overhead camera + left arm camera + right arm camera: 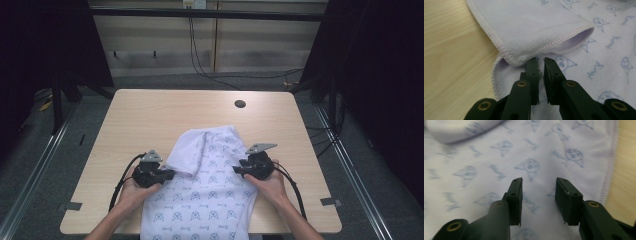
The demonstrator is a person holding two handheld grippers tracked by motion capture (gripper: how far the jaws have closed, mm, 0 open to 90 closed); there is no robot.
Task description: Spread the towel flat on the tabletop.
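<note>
A white garment [200, 195] printed with small blue figures lies on the near half of the wooden table [150, 110], its lower end hanging over the front edge. One sleeve [187, 152] is folded over onto the body; its stitched cuff [564, 37] lies just ahead of my left gripper. The left gripper [170, 175] [540, 61] sits at the garment's left edge, its jaws a narrow gap apart with nothing between them. Over the garment's right side, near its hem [610, 157], my right gripper [236, 170] [539, 182] stands open and holds no cloth.
A round cable hole [240, 104] sits in the table's far right part. Black cables [200, 60] run over the floor behind the table. Dark frame posts [57, 100] stand at both sides. Bare tabletop [454, 50] lies left of the garment.
</note>
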